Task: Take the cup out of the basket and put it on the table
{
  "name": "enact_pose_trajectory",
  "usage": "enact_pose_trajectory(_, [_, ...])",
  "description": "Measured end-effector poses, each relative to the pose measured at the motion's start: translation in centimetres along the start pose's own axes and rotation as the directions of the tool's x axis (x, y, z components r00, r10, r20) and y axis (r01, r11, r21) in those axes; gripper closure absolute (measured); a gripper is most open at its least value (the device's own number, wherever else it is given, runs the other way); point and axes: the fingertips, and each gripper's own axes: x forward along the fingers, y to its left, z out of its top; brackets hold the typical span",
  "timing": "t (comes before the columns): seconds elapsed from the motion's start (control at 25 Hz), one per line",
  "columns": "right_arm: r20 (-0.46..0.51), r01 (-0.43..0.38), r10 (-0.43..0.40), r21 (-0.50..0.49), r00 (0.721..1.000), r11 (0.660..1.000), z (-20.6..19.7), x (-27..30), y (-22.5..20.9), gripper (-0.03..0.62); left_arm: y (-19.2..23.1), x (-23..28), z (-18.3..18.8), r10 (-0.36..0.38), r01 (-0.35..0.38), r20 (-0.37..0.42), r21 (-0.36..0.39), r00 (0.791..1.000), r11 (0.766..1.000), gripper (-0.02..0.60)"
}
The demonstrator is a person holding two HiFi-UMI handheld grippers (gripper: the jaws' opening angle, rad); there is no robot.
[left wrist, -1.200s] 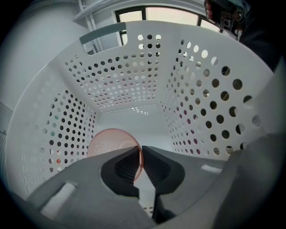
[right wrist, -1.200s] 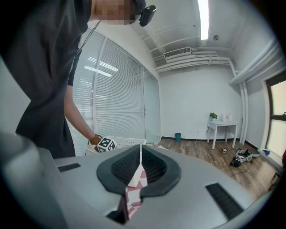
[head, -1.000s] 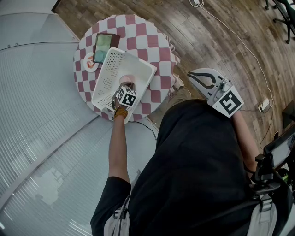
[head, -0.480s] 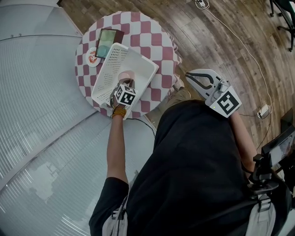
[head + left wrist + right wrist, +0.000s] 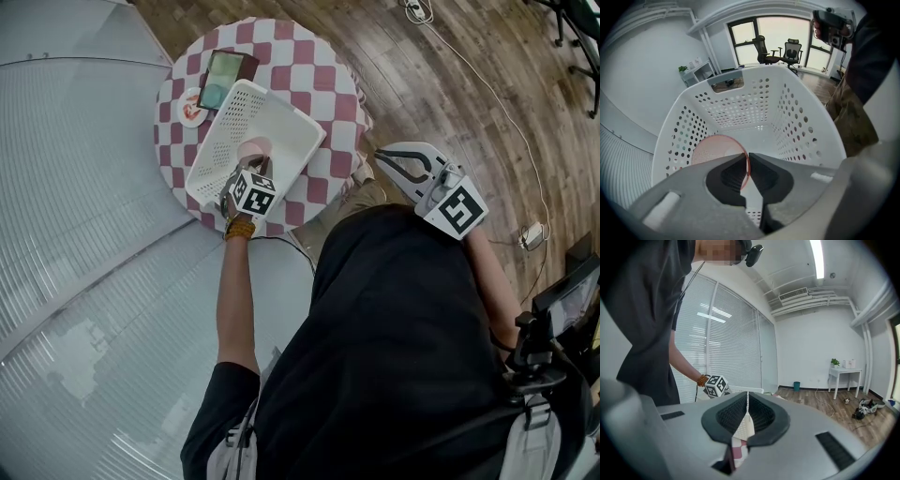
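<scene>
**Left gripper** (image 5: 747, 158): the jaws stand narrow, with the pads clamped on the thin rim of the pink cup (image 5: 715, 151). The gripper points steeply down into the white basket (image 5: 787, 117).

**Cup:** it is inside the basket, toward the end nearest the person, with its mouth turned up to the gripper. I cannot tell whether its base rests on the basket floor.

**Basket:** it stands on the round checked table (image 5: 323, 89), with perforated walls on all sides.

**Right gripper** (image 5: 747, 399): the jaws are closed, tips meeting, with nothing between them. It is held roughly level at the person's right side, over the wood floor (image 5: 450, 84) and well apart from the basket.

**Also on the table:** a dark flat item (image 5: 225, 79) lies just beyond the basket's far end, and a small round disc (image 5: 192, 106) lies beside it.
</scene>
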Motion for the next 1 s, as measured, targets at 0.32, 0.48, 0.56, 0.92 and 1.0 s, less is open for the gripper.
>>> enact_pose_trajectory(0.32, [0.002, -0.037, 0.038, -0.039, 0.999, 0.999, 0.4, 0.8, 0.6, 0.579, 0.2, -1.8, 1.4, 0.036, -0.035, 0.044, -0.01, 0.998, 0.999, 0.561])
enact_pose_trajectory(0.48, [0.02, -0.037, 0.037, -0.034, 0.999, 0.999, 1.0, 1.3, 0.6, 0.579, 0.0, -2.9, 2.1, 0.043, -0.043, 0.061, -0.004, 0.997, 0.999, 0.561])
enact_pose_trajectory(0.56, [0.017, -0.047, 0.048, -0.041, 0.999, 0.998, 1.0, 1.4, 0.7, 0.579, -0.2, -3.5, 2.5, 0.048, -0.048, 0.071, 0.0, 0.996, 0.999, 0.561])
enact_pose_trajectory(0.92, [0.019, -0.119, 0.12, -0.063, 0.993, 0.991, 1.0, 4.0, 1.9, 0.579, 1.0, -6.4, 3.7, 0.126, -0.125, 0.137, -0.011, 0.983, 0.992, 0.561])
enact_pose_trajectory(1.0, [0.033, -0.123, 0.125, -0.053, 0.992, 0.991, 1.3, 4.2, 2.0, 0.579, 1.3, -7.6, 4.1, 0.16, -0.159, 0.162, -0.019, 0.974, 0.987, 0.561])
